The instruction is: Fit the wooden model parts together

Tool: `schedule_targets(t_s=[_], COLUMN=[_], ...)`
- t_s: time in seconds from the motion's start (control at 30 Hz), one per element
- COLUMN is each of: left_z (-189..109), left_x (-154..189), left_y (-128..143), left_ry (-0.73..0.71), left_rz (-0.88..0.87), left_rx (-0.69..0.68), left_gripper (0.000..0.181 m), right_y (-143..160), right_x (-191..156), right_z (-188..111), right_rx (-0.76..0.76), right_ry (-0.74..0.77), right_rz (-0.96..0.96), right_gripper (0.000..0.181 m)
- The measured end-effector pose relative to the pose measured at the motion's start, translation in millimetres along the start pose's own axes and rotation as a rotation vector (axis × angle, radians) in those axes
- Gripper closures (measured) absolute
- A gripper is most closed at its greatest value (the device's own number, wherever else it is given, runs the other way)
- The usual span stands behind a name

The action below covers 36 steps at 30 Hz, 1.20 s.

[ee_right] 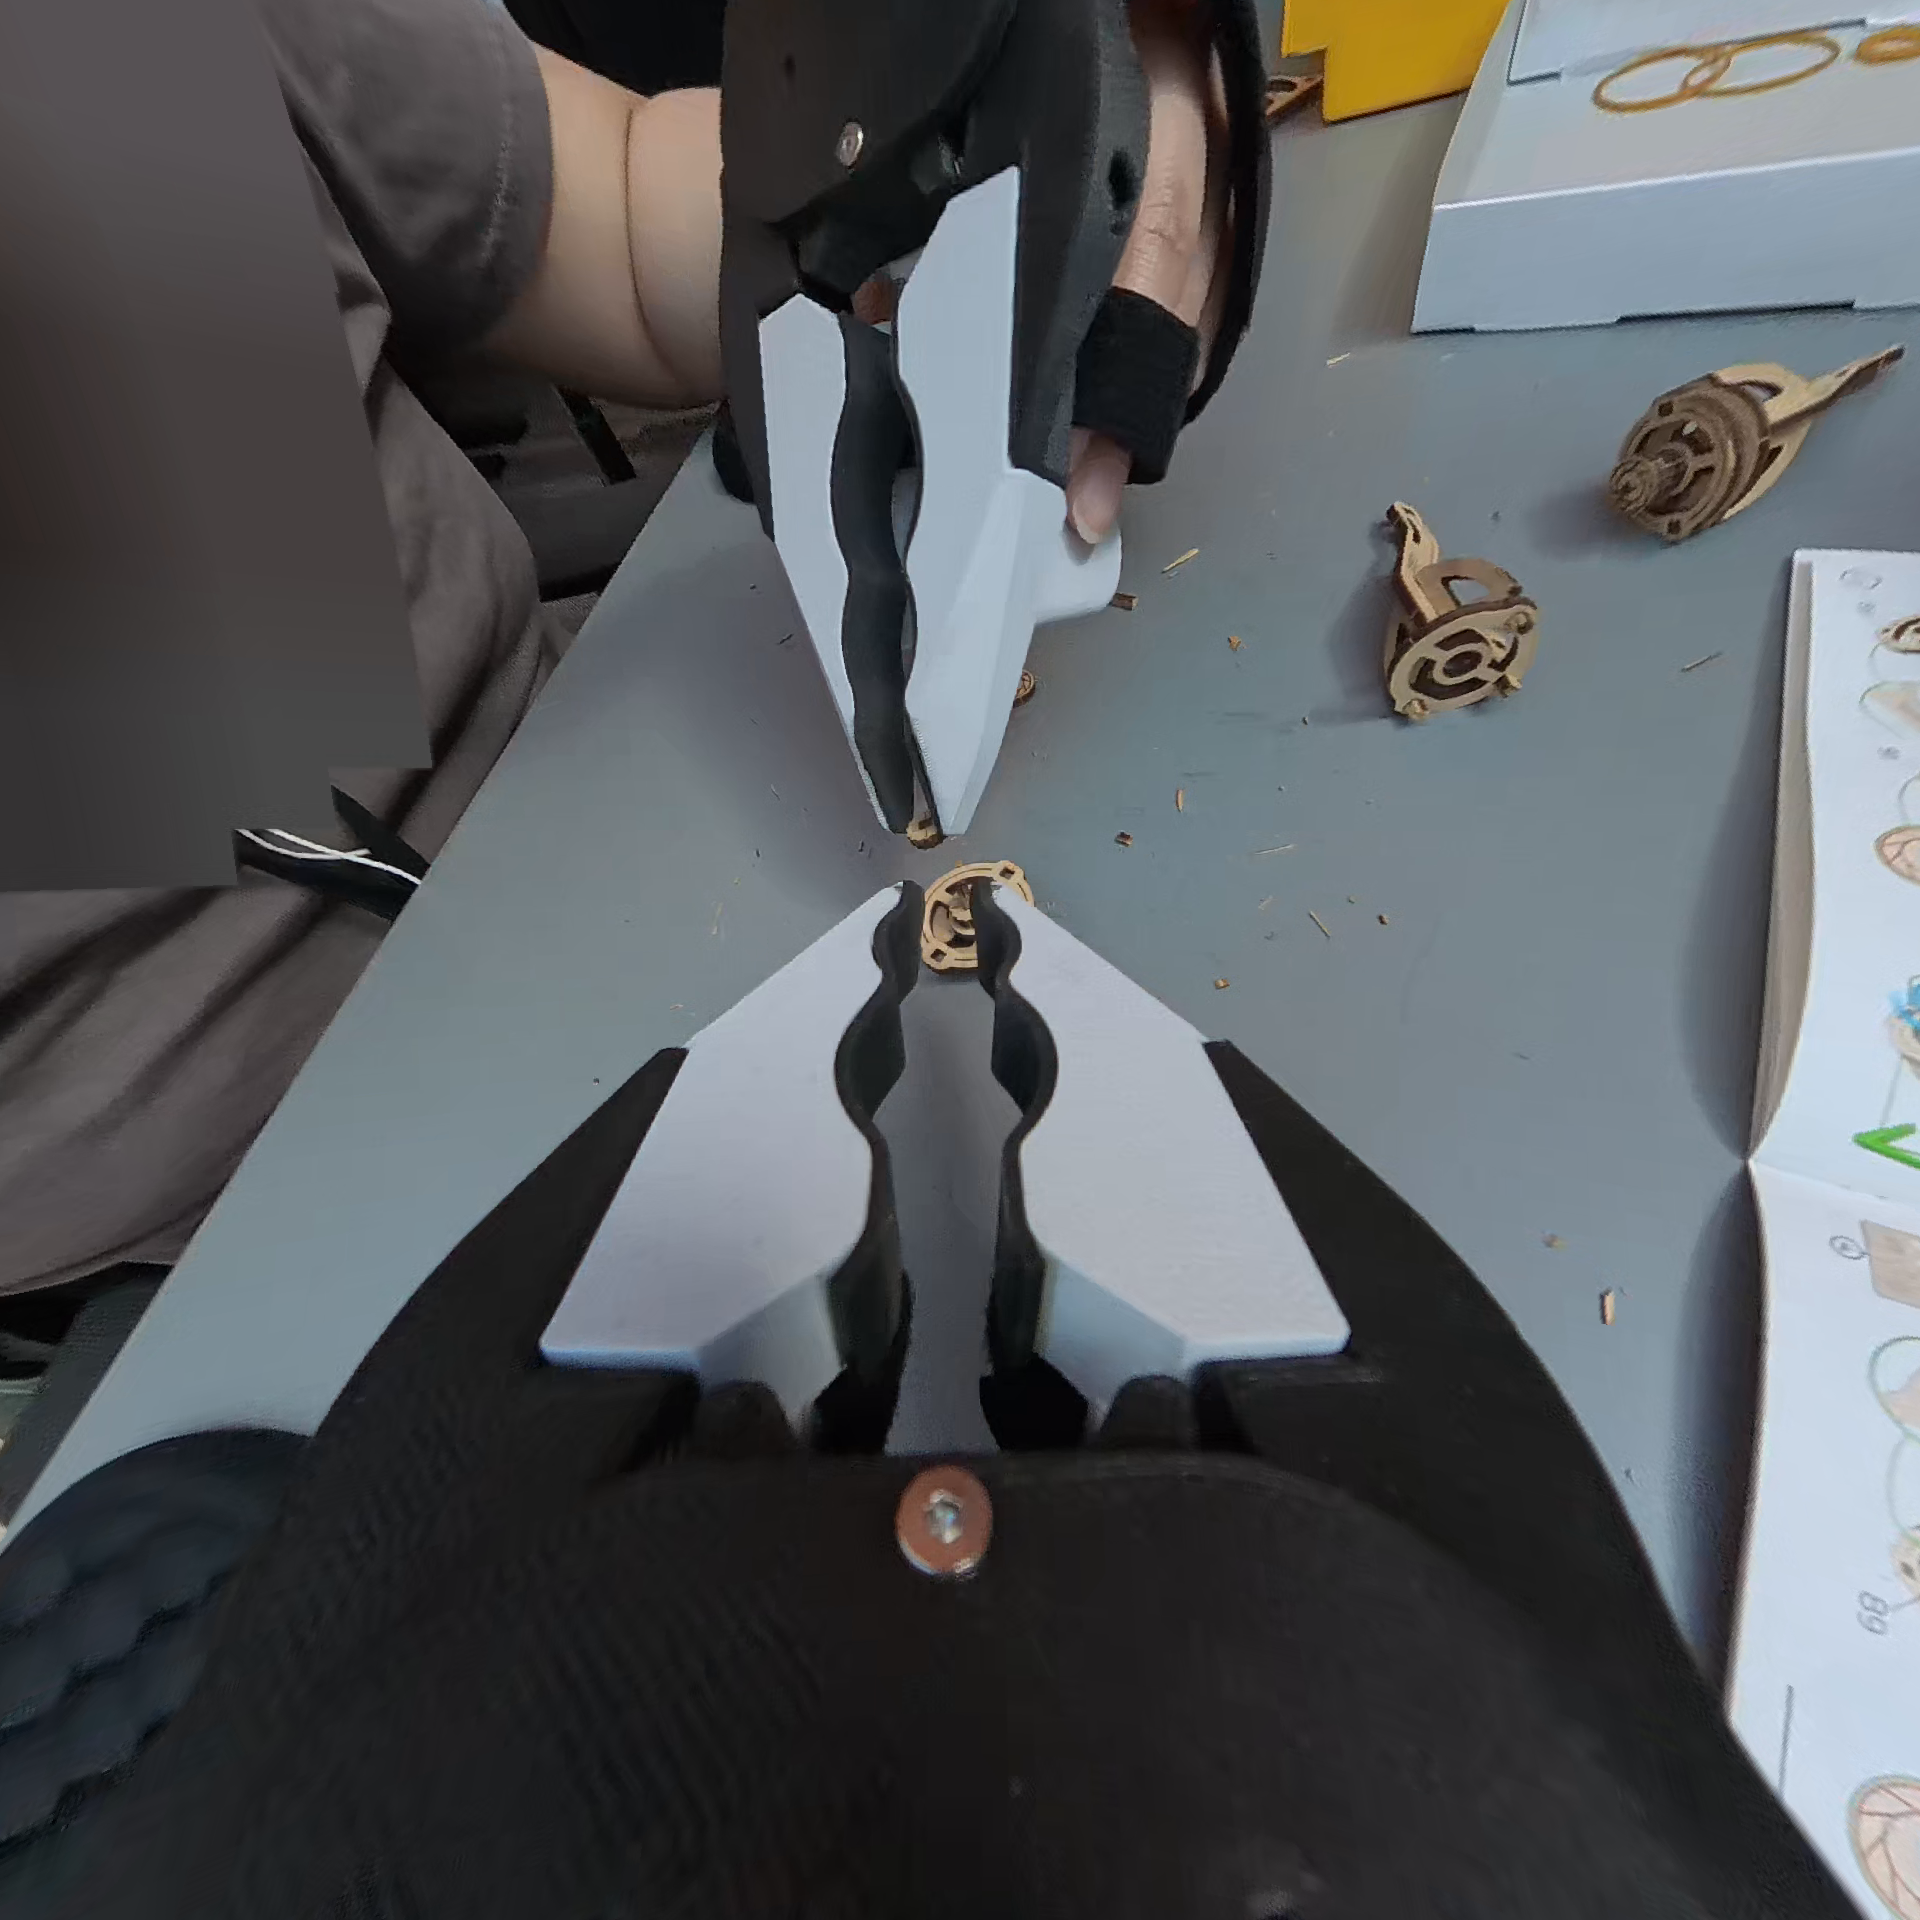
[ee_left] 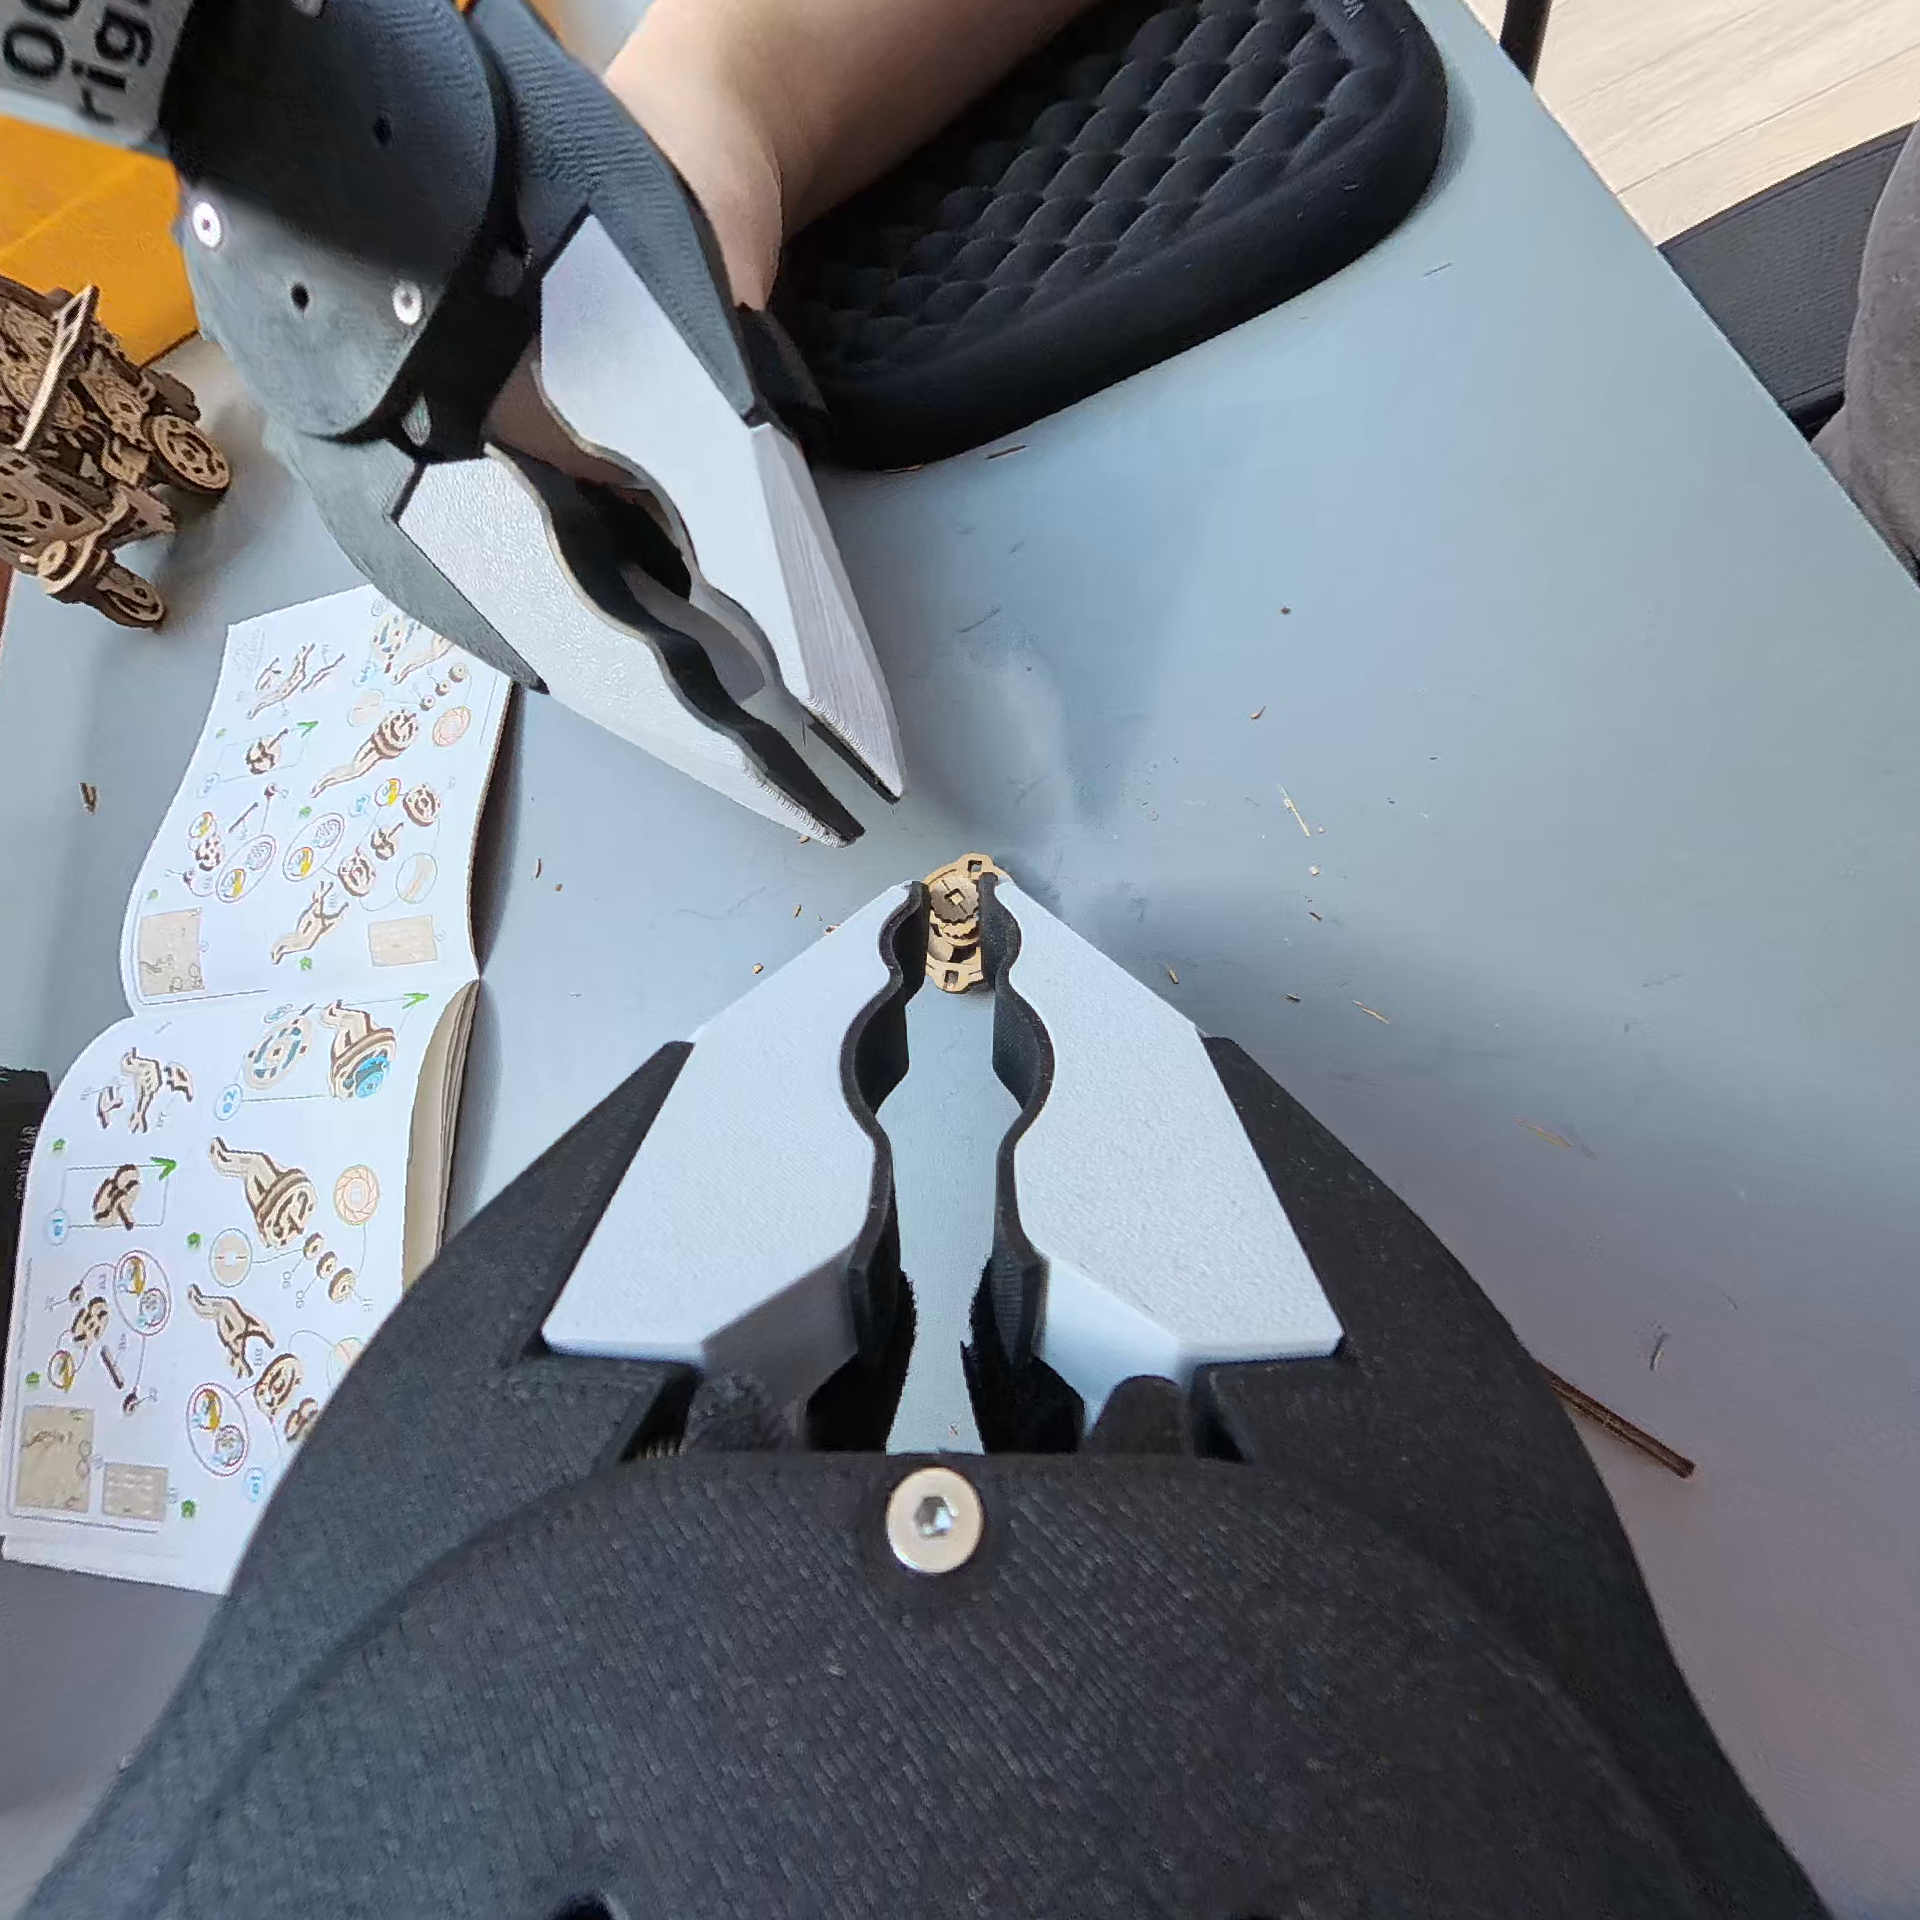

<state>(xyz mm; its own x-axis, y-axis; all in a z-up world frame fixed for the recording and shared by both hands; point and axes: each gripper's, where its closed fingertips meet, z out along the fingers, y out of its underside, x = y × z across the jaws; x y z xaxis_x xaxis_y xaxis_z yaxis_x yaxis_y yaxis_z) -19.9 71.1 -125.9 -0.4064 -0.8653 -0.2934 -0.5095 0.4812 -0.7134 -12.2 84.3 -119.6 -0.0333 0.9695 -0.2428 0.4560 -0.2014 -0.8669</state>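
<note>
Nearest in the left wrist view, our left gripper (ee_left: 956, 902) is closed to a narrow gap, its tips pinching a small stack of wooden discs (ee_left: 958, 925) at the frame's centre. In the right wrist view our right gripper (ee_right: 954, 906) is likewise almost closed, clamping a flanged wooden ring (ee_right: 971, 920) edge-on between its tips. Both parts hang just above the grey table (ee_left: 1351, 831), close together but apart. From the left view we cannot see the ring in the right gripper's tips. We judge the step to be bringing the two parts into line before pressing them together. To do it well, we should square the ring's bore to the axis of the stack. We should hold one side steady, advance the other straight, and push only once the tabs or shaft seat. These thin pieces could snap or twist out of such shallow grips. If the grip hides the joint, we should regrip on the rim. Farther off, the open instruction booklet (ee_left: 260, 1039) lies at the left of the left view. Two built sub-assemblies (ee_right: 1455, 623) (ee_right: 1725, 436) stand at the upper right of the right view.
</note>
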Motion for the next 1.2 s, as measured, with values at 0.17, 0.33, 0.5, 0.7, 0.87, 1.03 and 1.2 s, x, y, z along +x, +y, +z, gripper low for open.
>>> schedule_targets(t_s=[0.17,0.33,0.5,0.7,0.87,1.03,1.2], left_z=[6,6,5,-1,-22,-37,-35], left_x=[1,-1,-3,-23,-58,-67,-71], left_y=[2,5,5,3,0,-22,-27], left_ry=[0.015,0.022,0.023,-0.142,-0.478,-0.621,-0.621], left_rz=[-0.017,-0.046,-0.052,-0.037,-0.018,-0.052,-0.098], left_rx=[-0.017,-0.014,-0.003,-0.022,-0.095,-0.006,0.02], left_gripper=[0.174,0.174,0.174,0.174,0.174,0.175,0.174], right_y=[4,7,5,-5,-38,-50,-66], right_x=[0,2,1,14,33,34,26], right_z=[4,9,13,6,-24,-32,-34], right_rx=[-0.013,-0.038,-0.043,0.02,0.229,0.383,0.552], right_ry=[0.001,0.001,0.015,0.055,0.224,0.227,0.024], right_rz=[-0.008,0.014,-0.009,0.175,0.36,0.535,0.662], right_gripper=[0.17,0.159,0.161,0.168,0.167,0.165,0.173])
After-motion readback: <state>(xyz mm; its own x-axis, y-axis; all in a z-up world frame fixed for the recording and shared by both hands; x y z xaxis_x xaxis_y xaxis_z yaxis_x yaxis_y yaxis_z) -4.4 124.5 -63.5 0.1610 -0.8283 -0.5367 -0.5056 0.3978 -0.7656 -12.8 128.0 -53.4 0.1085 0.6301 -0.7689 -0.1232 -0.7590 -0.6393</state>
